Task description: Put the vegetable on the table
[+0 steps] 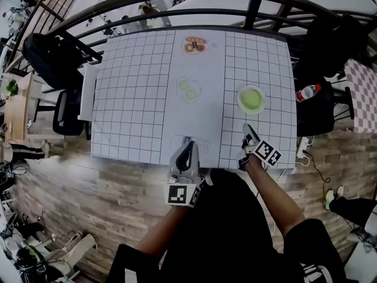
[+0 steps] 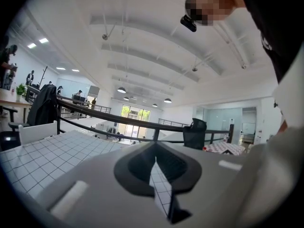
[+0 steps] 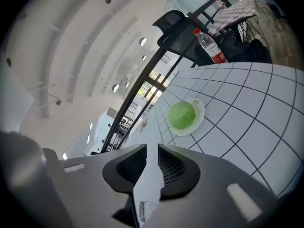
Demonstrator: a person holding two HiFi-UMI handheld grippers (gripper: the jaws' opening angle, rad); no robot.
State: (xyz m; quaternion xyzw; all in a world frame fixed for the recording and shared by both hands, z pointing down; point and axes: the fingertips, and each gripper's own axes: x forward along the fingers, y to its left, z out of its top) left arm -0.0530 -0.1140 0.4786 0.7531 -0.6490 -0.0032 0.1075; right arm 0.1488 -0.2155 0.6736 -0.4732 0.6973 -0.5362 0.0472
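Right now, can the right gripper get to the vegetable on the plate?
Probably yes. The right gripper points at the vegetable on its plate, only bare tablecloth lies between, and its jaws stand apart with nothing in them.

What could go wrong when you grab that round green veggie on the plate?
1. The right gripper has its jaws only a little apart, probably too narrow for the round green vegetable. It might bump the vegetable and roll it off the plate.
2. The plate sits toward the right side of the table, so a hard push could slide it closer to that edge.
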